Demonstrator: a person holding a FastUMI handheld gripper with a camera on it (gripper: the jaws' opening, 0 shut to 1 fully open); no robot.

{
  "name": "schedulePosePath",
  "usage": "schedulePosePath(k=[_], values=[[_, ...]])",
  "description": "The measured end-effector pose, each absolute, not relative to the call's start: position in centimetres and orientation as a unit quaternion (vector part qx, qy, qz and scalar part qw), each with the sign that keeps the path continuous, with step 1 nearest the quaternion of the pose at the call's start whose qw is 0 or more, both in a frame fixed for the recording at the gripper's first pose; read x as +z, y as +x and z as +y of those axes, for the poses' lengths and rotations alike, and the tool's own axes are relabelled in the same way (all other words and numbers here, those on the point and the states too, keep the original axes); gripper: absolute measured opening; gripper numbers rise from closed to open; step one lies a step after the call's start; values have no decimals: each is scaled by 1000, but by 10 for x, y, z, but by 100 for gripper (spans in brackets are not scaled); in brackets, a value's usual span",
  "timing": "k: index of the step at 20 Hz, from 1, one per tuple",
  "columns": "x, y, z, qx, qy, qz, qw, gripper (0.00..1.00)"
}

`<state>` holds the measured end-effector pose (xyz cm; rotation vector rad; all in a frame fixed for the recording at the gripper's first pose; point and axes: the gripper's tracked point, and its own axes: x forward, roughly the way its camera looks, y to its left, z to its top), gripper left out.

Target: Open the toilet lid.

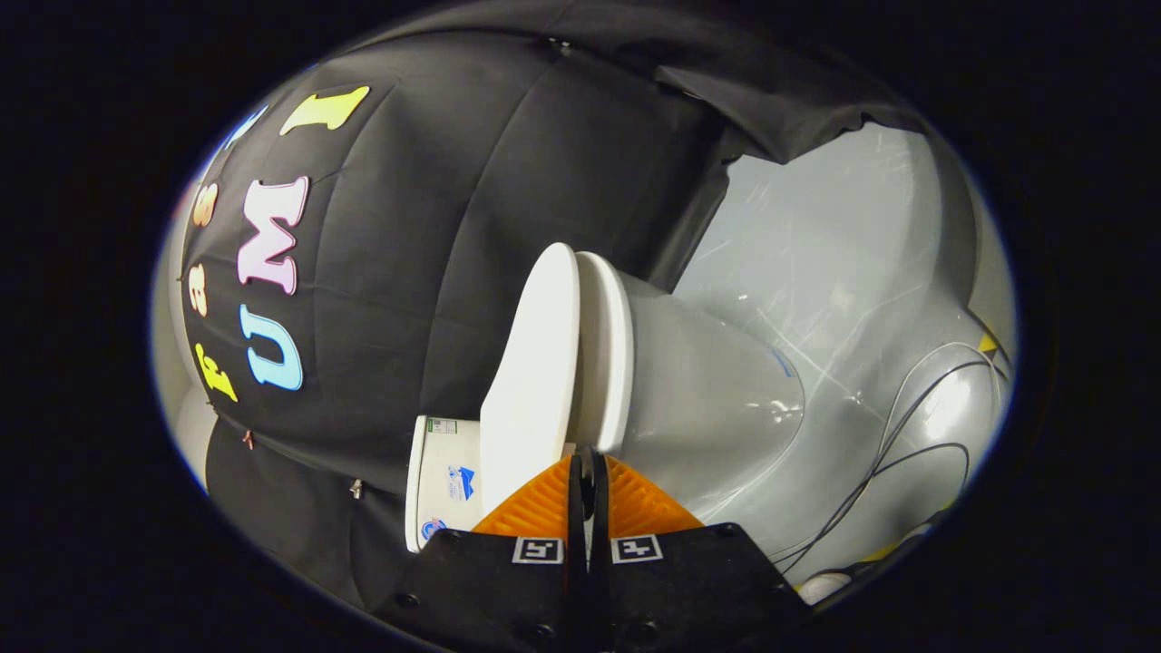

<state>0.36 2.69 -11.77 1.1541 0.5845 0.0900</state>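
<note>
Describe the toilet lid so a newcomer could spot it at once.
Start at the white toilet bowl in front of the black cloth wall. Its lid is the flat white panel lying against the seat ring, just ahead of the shut gripper. Unlike the seat, it is solid and outermost.

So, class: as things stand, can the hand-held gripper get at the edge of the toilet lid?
Probably yes. The hand-held gripper has its fingers nearly closed right at the gap between the lid and the seat, with nothing between them.

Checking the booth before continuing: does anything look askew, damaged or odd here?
Nothing looks damaged. The claw is nearly shut at the gap between the toilet lid and seat. Loose cables trail on the floor beside the bowl.
</note>
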Motion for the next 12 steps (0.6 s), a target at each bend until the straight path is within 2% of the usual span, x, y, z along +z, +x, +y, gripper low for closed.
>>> schedulePosePath(k=[5,12], values=[[-96,7,29,40,526,268,806,5],[-48,9,40,54,463,255,847,5]])
